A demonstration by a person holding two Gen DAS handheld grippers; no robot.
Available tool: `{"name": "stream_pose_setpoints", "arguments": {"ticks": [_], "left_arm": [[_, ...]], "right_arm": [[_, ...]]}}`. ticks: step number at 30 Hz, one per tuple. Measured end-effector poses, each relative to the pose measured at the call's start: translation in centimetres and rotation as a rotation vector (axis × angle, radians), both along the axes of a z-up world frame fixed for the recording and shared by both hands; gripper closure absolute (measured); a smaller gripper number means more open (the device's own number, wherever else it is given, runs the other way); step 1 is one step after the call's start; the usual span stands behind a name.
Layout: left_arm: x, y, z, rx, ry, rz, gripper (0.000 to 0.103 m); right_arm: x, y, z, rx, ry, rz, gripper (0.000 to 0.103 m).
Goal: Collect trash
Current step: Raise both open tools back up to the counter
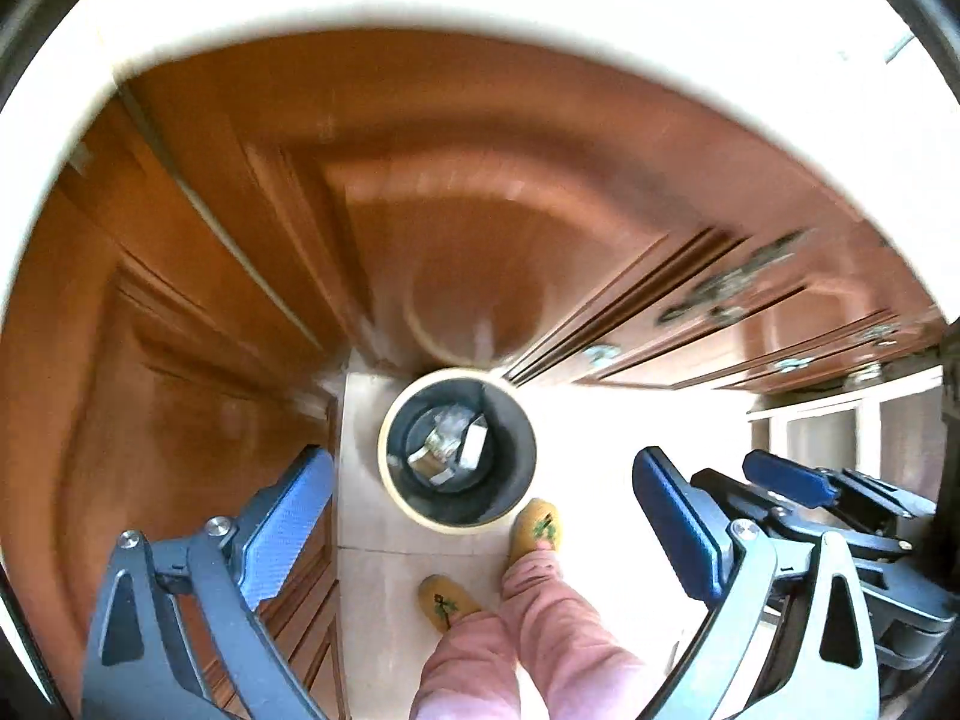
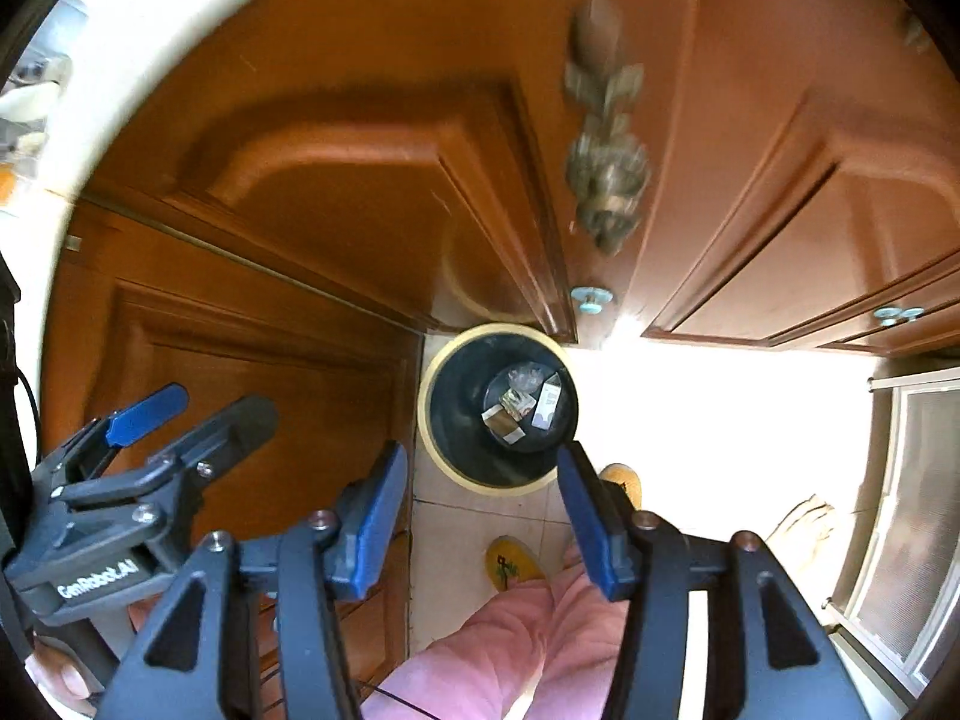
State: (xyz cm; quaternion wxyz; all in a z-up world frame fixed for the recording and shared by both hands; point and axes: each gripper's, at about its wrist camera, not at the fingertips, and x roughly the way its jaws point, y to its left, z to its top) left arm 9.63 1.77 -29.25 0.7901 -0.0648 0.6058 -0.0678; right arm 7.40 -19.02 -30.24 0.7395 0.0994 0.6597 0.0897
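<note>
Kitchen corner: brown wooden cabinet doors (image 2: 372, 192) under a pale bench (image 1: 540, 6), light tiled floor (image 1: 630, 420). The trash bin (image 1: 457, 450), dark inside with a cream rim, stands upright on the floor against the cabinets, directly below and ahead of both tools. It contains a small carton (image 2: 547, 402) and wrappers. The left tool (image 1: 483, 528) is fully released and grasps nothing. The right tool (image 2: 483, 510) is partly spread, also vacant. Neither is clearly nearer. Judgement: deposit done; next trash lies elsewhere.
</note>
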Motion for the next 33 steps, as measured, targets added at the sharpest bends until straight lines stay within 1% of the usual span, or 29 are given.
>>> {"name": "stream_pose_setpoints", "arguments": {"ticks": [4, 7, 8, 9, 11, 15, 19, 23, 25, 27, 30, 33], "left_arm": [[-0.7, 0.0, 5.9, -0.039, -0.065, -0.008, 0.004], [-1.5, -0.3, 10.0, -0.025, -0.136, -0.032, 0.004], [-1.7, -0.4, 11.6, -0.019, -0.163, -0.048, 0.004], [-2.0, -0.4, 12.8, -0.016, -0.182, -0.059, 0.004], [-2.4, -0.5, 15.5, -0.015, -0.220, -0.067, 0.004], [-3.1, -0.2, 20.5, -0.047, -0.283, -0.072, 0.004], [-3.6, 0.2, 25.1, -0.039, -0.358, -0.073, 0.004], [-3.8, 0.4, 28.4, -0.035, -0.428, -0.083, 0.004], [-3.9, 0.5, 29.6, -0.040, -0.450, -0.091, 0.004], [-3.7, 0.7, 30.7, -0.037, -0.468, -0.098, 0.004], [-3.3, 0.8, 32.1, -0.029, -0.490, -0.107, 0.004], [-2.6, 0.9, 32.8, -0.017, -0.503, -0.118, 0.004]], "right_arm": [[-0.8, -0.3, 5.3, 0.003, -0.051, -0.005, 0.046], [-1.5, -0.4, 9.4, 0.007, -0.094, -0.011, 0.041], [-1.7, -0.4, 10.9, 0.009, -0.113, -0.015, 0.041], [-1.9, -0.4, 11.6, 0.010, -0.125, -0.017, 0.040], [-2.2, -0.4, 14.1, 0.019, -0.157, -0.023, 0.040], [-2.9, -0.5, 19.2, 0.037, -0.233, -0.027, 0.040], [-3.0, -0.7, 22.6, 0.044, -0.314, -0.019, 0.040], [-3.1, -0.5, 25.1, 0.053, -0.383, -0.025, 0.040], [-3.0, -0.3, 26.5, 0.058, -0.417, -0.032, 0.040], [-2.8, -0.1, 27.9, 0.063, -0.446, -0.035, 0.040], [-2.4, 0.3, 29.1, 0.071, -0.481, -0.041, 0.040], [-2.1, 0.4, 30.4, 0.074, -0.516, -0.048, 0.040]]}}
